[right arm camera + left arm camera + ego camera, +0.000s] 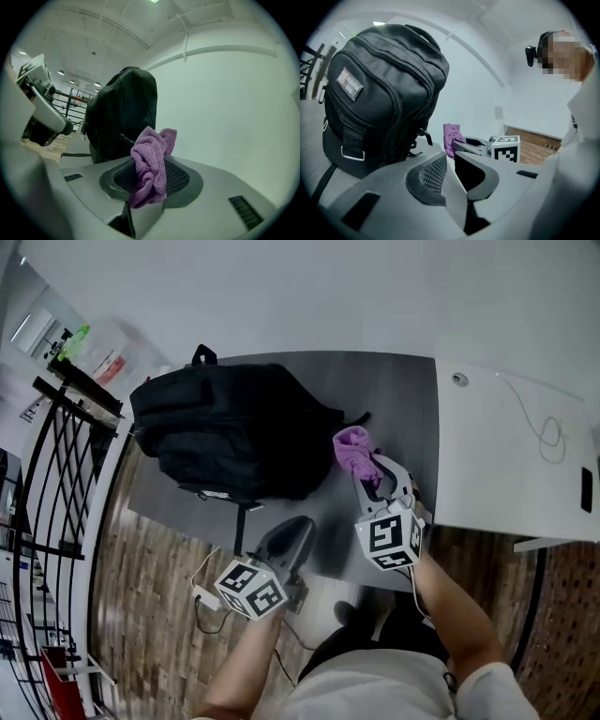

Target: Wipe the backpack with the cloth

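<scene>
Your right hand-held gripper is clamped on the purple cloth, just right of the black backpack on the table. Your left hand-held gripper is closed and empty, near the backpack's front.

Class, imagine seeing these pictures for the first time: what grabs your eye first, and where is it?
A big black backpack dominates the grey table, towards its left end in the head view. Just right of it, a bright purple cloth stands out, pinched in the jaws of the right gripper.
</scene>
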Demonstrator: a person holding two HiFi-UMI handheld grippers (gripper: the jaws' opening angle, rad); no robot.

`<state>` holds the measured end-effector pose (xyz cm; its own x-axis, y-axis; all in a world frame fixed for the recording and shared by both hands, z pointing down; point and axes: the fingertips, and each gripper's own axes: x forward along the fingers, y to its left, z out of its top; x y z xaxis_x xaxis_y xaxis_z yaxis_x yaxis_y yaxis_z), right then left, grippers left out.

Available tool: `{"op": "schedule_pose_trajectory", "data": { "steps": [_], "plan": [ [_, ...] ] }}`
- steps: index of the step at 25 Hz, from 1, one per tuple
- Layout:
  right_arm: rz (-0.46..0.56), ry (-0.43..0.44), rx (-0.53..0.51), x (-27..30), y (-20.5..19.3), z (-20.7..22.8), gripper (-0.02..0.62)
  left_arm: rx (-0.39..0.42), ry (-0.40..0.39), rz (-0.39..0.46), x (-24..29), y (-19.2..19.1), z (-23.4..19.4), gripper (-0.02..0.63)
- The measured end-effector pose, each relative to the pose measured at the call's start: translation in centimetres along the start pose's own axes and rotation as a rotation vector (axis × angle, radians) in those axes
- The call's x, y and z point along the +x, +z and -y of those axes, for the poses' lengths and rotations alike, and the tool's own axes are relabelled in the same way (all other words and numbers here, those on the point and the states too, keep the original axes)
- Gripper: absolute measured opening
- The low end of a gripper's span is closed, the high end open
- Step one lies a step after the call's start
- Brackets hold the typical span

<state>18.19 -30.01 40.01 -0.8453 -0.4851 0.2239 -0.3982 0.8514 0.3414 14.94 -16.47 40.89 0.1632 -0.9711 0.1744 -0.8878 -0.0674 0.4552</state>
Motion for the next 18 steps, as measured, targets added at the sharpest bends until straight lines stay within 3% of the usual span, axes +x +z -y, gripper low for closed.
{"op": "schedule_pose_trajectory", "data": {
  "steps": [5, 13, 18],
  "plan": [
    [0.017, 0.072, -0.006, 0.1, -0.1, 1.5, 0.137, -0.002, 0.056, 0.043, 1.8, 0.8, 1.1, 0.048],
    [0.118, 0.328, -0.081, 3.8, -1.3, 3.3, 0.137, -0.054, 0.273, 0.135, 6.8, 0.4, 2.4, 0.048],
    [0.159, 0.421, -0.095, 6.5, -1.2, 3.4, 0.137, -0.078, 0.390, 0.142, 7.8, 0.1, 2.4, 0.048]
  ]
}}
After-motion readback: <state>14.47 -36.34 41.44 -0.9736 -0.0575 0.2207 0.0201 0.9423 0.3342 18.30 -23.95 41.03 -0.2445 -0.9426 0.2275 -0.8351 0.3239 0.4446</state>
